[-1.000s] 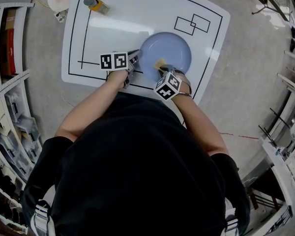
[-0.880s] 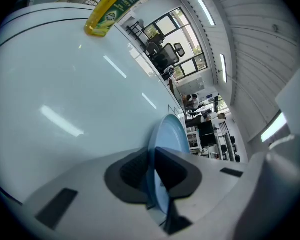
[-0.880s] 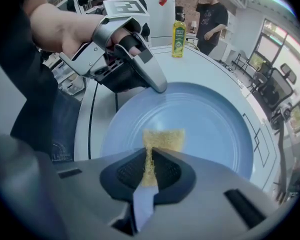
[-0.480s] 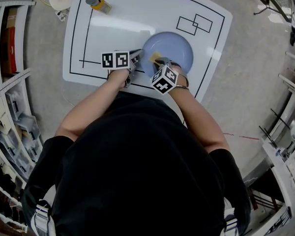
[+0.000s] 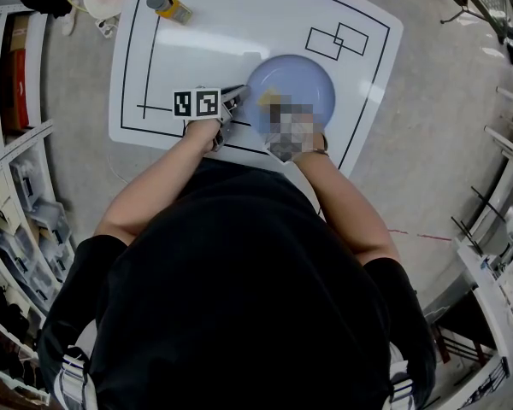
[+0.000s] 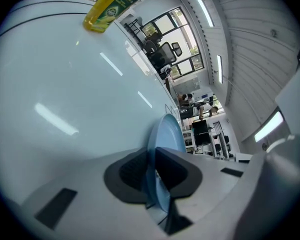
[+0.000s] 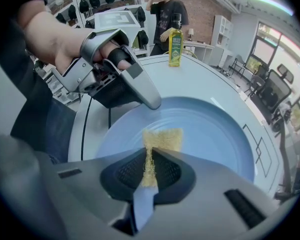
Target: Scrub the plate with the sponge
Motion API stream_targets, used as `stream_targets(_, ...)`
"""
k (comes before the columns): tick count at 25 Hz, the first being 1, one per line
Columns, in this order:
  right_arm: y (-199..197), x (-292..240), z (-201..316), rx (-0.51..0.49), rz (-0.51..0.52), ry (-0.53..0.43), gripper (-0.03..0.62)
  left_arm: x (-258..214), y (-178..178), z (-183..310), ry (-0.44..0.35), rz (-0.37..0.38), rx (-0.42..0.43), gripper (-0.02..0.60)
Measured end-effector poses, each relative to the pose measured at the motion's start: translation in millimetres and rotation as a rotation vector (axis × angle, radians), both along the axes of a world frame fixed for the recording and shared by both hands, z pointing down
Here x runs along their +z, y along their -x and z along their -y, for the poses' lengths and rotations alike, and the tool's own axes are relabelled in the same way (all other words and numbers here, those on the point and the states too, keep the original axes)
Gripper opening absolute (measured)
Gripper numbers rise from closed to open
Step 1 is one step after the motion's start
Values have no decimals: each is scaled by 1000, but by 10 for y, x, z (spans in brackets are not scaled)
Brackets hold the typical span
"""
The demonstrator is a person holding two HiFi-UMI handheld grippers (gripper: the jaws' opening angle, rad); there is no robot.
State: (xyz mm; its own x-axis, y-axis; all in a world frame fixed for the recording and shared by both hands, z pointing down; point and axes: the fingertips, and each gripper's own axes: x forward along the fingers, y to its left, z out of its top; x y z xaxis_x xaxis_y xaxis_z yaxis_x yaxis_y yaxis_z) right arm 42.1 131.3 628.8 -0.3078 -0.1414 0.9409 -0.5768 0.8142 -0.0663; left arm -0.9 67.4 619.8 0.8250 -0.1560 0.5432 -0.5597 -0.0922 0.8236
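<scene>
While the left claw [image 6: 151, 156] slants gently down, clamped on the rim of the blue plate [image 5: 308, 75], the right claw [image 7: 150, 154] points steeply down, pinching the yellow sponge [image 7: 164, 138] against the plate.

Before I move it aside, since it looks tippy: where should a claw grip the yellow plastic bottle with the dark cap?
Probably the lower body of the yellow plastic bottle, claw level, approaching from the round blue plate. It stands upright, tall and narrow, so a low side grasp should tip it least.
</scene>
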Motion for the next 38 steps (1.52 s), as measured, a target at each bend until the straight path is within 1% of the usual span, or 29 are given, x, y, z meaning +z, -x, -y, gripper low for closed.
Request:
stream_targets(2,-3,-9,1,1,4,-3,31,-5,8,0,-9,-10,16,65)
stream_targets(5,-5,-40,13,5,13,-9,31,-7,67,19,-35,4,33,96)
stream_targets(9,-40,-141,53,44,52,-28,29,-27,151,48,-53,0,40,118)
stream_targets(14,-109,-305,94,114,101,-48,29,-101,201,46,-70,-6,38,118)
stream_targets(20,-184,-588,213,246,208,-73,29,-287,210,27,-125,2,92,117)
stream_targets(25,-302,-875,324,352,272,-125,29,-513,190,27,-213,0,154,117)
stream_targets(27,-343,-1007,361,377,289,-154,29,-643,156,18,-248,-1,172,117)
stream_targets(31,-407,-1232,407,396,300,-202,29,-881,99,34,-327,14,208,117)
stream_targets(35,-465,-1394,384,408,311,-253,29,-1134,7,44,-440,30,266,116)
stream_targets(38,-553,-1510,337,423,311,-285,29,-1319,-43,33,-503,39,290,115)
